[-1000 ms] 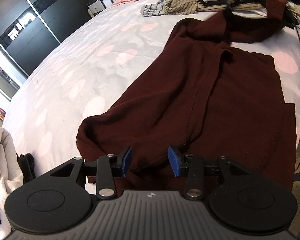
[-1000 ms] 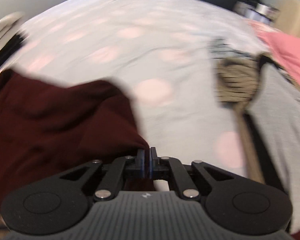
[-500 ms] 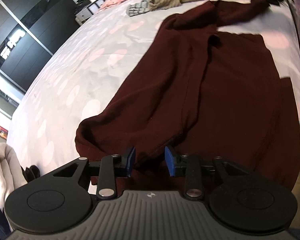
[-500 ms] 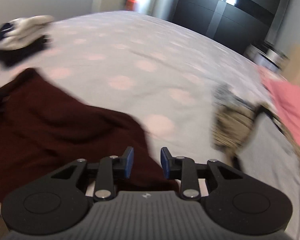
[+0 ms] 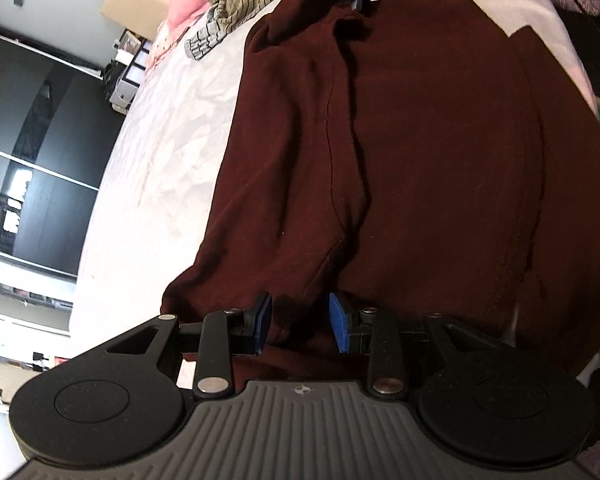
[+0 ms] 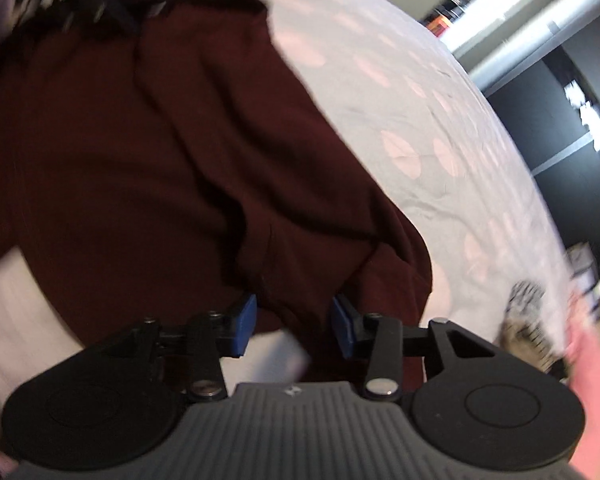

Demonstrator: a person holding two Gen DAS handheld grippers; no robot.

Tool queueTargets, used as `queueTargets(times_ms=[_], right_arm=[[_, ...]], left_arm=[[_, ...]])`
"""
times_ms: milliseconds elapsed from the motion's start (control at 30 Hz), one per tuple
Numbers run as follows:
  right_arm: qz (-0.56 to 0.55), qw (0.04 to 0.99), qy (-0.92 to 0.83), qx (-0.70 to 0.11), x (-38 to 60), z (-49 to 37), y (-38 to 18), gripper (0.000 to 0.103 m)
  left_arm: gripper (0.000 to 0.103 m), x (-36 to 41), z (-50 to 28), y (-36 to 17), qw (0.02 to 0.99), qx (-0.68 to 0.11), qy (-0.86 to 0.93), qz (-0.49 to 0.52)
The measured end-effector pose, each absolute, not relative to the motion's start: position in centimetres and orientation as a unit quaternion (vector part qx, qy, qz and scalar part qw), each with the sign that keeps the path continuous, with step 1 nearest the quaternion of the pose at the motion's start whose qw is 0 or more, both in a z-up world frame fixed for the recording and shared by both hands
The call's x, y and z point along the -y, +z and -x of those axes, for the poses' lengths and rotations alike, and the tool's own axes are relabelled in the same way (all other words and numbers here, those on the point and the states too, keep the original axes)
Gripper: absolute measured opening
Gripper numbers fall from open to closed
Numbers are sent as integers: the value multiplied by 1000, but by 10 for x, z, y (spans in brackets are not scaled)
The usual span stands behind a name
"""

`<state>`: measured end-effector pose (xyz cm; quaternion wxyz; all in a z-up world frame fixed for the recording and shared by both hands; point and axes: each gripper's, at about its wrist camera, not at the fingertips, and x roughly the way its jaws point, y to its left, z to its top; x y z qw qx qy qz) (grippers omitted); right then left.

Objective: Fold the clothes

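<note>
A maroon garment lies spread on a pink-spotted bedsheet. The left gripper hovers over its near edge at 6 o'clock, jaws parted wide, gripping nothing. The right gripper, also spread wide and empty, sits at the opposite end, seen at 12 o'clock from the left wrist. Striped clothes lie at 11 o'clock.

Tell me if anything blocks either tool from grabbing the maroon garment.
Nothing visible does. The left tool and right tool both sit open at opposite ends of the maroon garment, with only its own fabric between the fingers.
</note>
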<state>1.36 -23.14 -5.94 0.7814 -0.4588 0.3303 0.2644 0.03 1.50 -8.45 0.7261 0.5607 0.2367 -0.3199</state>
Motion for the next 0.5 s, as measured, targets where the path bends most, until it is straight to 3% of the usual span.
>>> queueTargets(times_ms=[233,300,467,500], right_arm=[[511,762,274,-289,229,-19,-74,43],[522,759,270,-282,231,-22,-74,31],[522,761,251,-294,243,-39,-71,24],[517,762,252,-298,245,-42,-72,10]], left_arm=[[30,-9,-5,-97,721,-217,-317,-577],[27,-7,-7,-97,720,-214,-319,-578],[8,-2,-19,-86,741,-242,-320,-538],[6,-2,-22,-82,748,-248,-318,-527]])
